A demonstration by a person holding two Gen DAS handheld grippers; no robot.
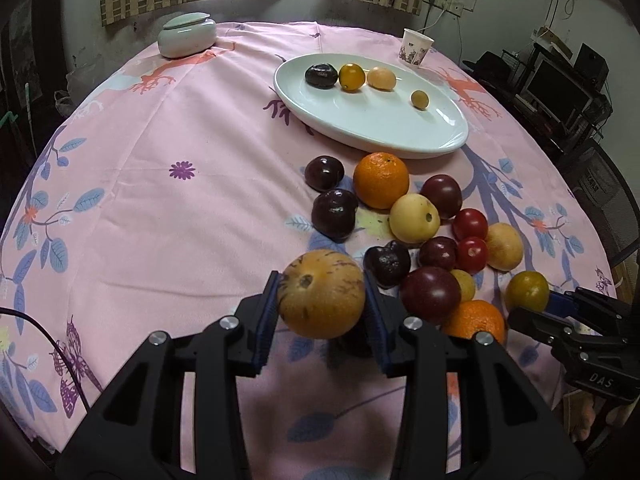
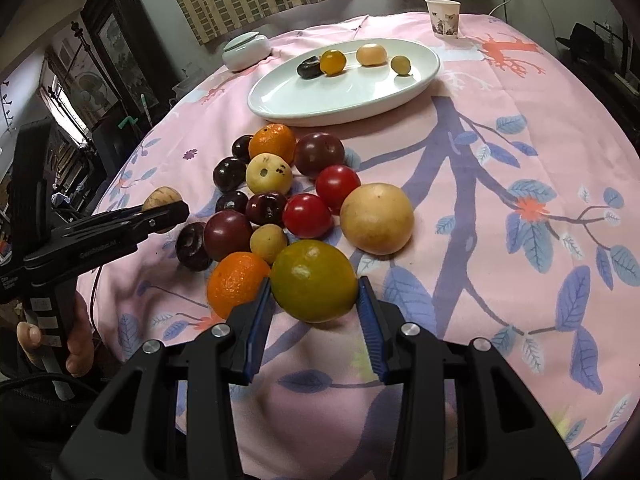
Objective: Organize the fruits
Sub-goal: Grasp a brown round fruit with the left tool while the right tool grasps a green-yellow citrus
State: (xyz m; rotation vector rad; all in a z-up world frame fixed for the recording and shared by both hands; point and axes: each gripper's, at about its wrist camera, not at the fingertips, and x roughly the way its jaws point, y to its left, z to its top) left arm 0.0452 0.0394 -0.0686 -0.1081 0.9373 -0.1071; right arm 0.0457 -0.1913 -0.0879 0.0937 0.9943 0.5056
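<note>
My left gripper [image 1: 322, 285] is shut on a tan, purple-streaked round fruit [image 1: 321, 294], both blue pads pressing its sides, at the near left of the fruit pile. My right gripper [image 2: 314, 286] is shut on a green-yellow citrus fruit [image 2: 314, 280] at the pile's near edge. Each gripper also shows in the other view: the right gripper [image 1: 554, 305] at the far right, the left gripper [image 2: 170, 212] at the left. The pile holds oranges [image 1: 381, 179], dark plums [image 1: 334, 213], red tomatoes [image 2: 307, 216] and yellow fruits [image 2: 377, 218]. A white oval plate [image 1: 360, 120] behind it carries several small fruits.
A lidded pale ceramic jar [image 1: 186, 36] stands at the far left of the pink floral cloth, a paper cup [image 1: 417, 47] at the far right. A person's hand [image 2: 76, 344] grips the left handle. A mesh chair [image 1: 612, 200] stands beyond the table's right edge.
</note>
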